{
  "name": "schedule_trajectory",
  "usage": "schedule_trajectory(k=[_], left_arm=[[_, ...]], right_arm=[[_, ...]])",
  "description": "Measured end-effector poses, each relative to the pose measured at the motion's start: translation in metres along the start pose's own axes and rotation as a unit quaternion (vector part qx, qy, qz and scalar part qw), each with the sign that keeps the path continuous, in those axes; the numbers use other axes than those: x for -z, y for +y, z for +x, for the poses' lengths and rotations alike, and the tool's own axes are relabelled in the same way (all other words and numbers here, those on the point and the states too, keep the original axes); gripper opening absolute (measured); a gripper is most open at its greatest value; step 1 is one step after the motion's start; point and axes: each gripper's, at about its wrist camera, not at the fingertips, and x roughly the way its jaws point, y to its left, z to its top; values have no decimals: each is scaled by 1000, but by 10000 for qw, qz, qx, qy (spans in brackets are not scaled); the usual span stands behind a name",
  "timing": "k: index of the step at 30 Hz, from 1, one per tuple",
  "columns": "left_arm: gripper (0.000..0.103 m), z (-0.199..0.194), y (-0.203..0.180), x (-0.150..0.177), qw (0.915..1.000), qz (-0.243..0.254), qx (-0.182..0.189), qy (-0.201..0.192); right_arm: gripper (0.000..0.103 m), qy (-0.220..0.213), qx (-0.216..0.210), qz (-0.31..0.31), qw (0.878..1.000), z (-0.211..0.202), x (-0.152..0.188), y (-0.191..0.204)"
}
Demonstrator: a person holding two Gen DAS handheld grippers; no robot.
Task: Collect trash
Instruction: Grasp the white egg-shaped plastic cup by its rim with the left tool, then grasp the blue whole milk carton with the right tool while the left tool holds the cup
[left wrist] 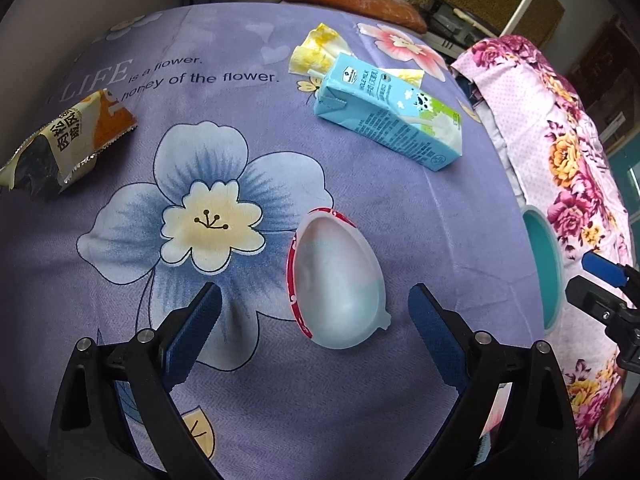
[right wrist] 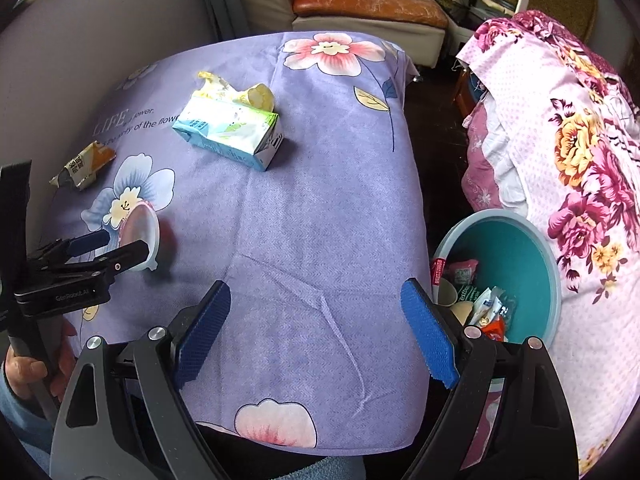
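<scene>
The egg-shaped plastic cup [left wrist: 338,280] lies on its side on the purple flowered cloth [left wrist: 240,128], its red-edged mouth turned toward the big blue flower print, its narrow end toward me; its long axis runs roughly along the line my left gripper [left wrist: 316,332] points, a little slanted. It sits just ahead of my left fingertips and slightly toward the right pad, not touched by either; my left jaws stand wide with nothing in them, so I judge a short push forward and down would bring the pads to either flank of the cup. My left hand is plainly the nearer one; my right gripper [right wrist: 316,332] hangs wide and empty over bare cloth at the table's near edge, well apart from the cup.

Farther out on the cloth lie the blue milk carton [left wrist: 390,118] with a crumpled yellow wrapper [left wrist: 318,50] just behind it, and a torn snack packet [left wrist: 68,140] off to the left. The teal bin [right wrist: 516,256], already holding wrappers, stands below the table's right edge, just beside my right gripper; so the cup, once caught, would have to travel rightward across the table.
</scene>
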Motion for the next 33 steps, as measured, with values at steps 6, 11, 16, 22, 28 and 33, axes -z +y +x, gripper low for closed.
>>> schedule_trajectory(k=[6, 11, 16, 22, 28, 33], left_arm=[[94, 9, -3, -1, 9999, 87, -91, 82], [79, 11, -7, -1, 9995, 289, -146, 65], [49, 7, -2, -6, 9989, 460, -73, -33], [49, -7, 22, -25, 9989, 307, 256, -248], [49, -19, 45, -41, 9975, 228, 507, -447], [49, -16, 61, -48, 9972, 47, 612, -427]], right_arm=[[83, 87, -38, 34, 9999, 6, -7, -3], [83, 146, -62, -11, 9999, 13, -13, -2], [83, 242, -45, -237, 9994, 21, -25, 6], [83, 230, -86, -732, 9970, 30, -53, 22], [83, 250, -497, -1583, 9858, 48, -98, 57], [83, 463, -531, -2391, 9684, 85, -129, 89]])
